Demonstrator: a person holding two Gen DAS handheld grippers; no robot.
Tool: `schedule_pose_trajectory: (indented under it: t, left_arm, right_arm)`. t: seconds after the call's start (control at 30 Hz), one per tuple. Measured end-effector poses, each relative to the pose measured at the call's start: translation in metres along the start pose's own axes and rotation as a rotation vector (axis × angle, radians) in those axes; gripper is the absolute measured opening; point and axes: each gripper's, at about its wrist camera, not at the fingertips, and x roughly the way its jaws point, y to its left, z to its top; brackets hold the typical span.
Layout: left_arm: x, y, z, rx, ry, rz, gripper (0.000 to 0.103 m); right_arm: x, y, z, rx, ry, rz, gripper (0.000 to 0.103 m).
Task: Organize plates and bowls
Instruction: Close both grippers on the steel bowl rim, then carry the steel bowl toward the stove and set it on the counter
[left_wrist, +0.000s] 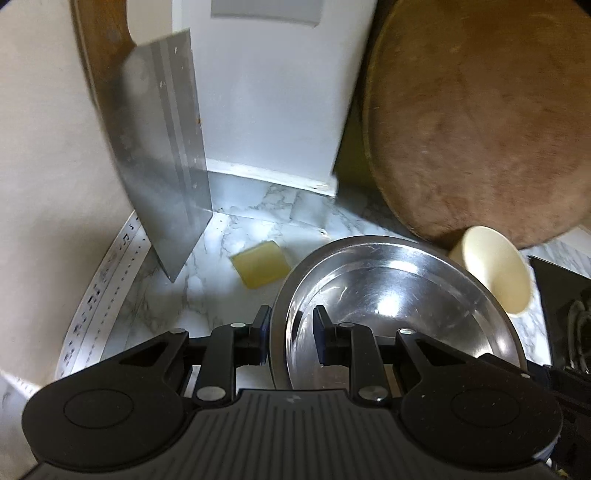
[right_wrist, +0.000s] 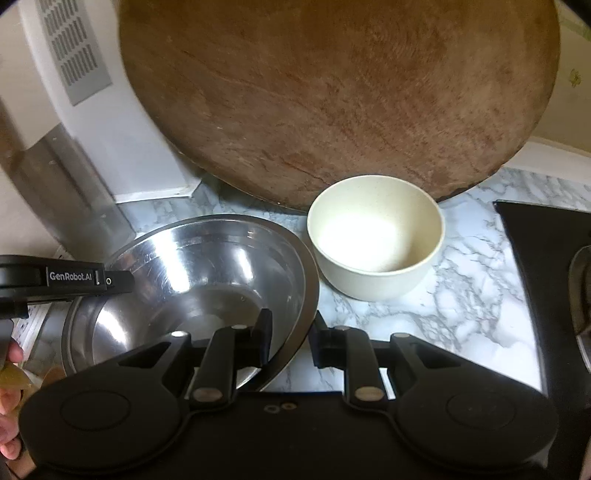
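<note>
A steel bowl (left_wrist: 399, 299) sits on the marble counter, also in the right wrist view (right_wrist: 192, 280). My left gripper (left_wrist: 290, 328) straddles its left rim, one finger outside and one inside, with the jaws still apart. My right gripper (right_wrist: 290, 338) straddles its right rim the same way, jaws apart. A cream bowl (right_wrist: 376, 236) stands upright to the right of the steel bowl; it also shows in the left wrist view (left_wrist: 495, 269). The left gripper's body (right_wrist: 66, 280) shows at the steel bowl's left edge.
A big round wooden cutting board (right_wrist: 332, 96) leans against the back. A cleaver (left_wrist: 162, 147) stands at the left beside a white appliance (left_wrist: 273, 92). A yellow scrap (left_wrist: 260, 264) lies on the counter (right_wrist: 461, 295). A black stove (right_wrist: 554, 277) is at right.
</note>
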Motion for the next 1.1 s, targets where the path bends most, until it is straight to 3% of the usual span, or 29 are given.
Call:
schedule_pose_trajectory:
  t: [0.63, 0.9, 1.1]
  left_arm:
    - [-0.109, -0.043, -0.072, 0.036, -0.05, -0.076, 0.023]
    - [-0.143, -0.051, -0.106, 0.029, -0.069, -0.109, 0.023]
    - [-0.147, -0.056, -0.139, 0.023, -0.069, -0.11, 0.023]
  right_arm:
    - [-0.128, -0.031, -0.038, -0.037, -0.084, 0.019, 0.022]
    - [-0.157, -0.049, -0.063, -0.031, -0.076, 0.045, 0.022]
    - [-0.164, -0.059, -0.088, -0.032, -0.052, 0.06, 0.022]
